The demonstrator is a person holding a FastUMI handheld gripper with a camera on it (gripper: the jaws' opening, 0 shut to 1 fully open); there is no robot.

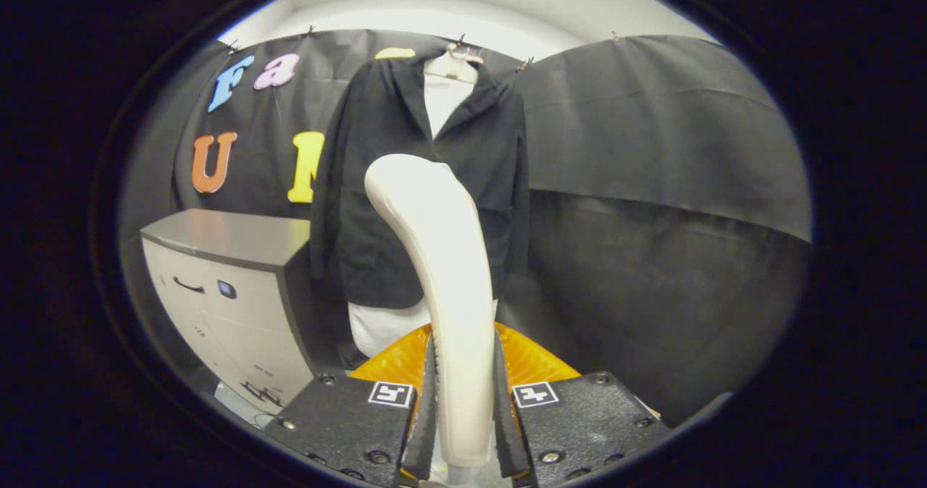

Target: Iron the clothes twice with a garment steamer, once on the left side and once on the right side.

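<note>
So the biggest thing here is the black jacket [420, 184] hanging on a hanger [452, 68] against the booth wall, at 12 o'clock from the fingers and well beyond them, with a white garment [445, 101] under it showing at the collar and hem. It hangs full length and front-on, which I'd guess is so both sides can get a pass. Over at 10 o'clock sits a grey cabinet [232, 285], off to the jacket's side. Then the garment steamer [442, 278]: its pale handle stands upright between the fingers, head curving toward the jacket but still apart from it. The hand-held gripper [463, 415] is closed snug on that handle, both fingers pressing it, something orange [395, 361] just behind. Looks like neither pass is underway yet.
</note>
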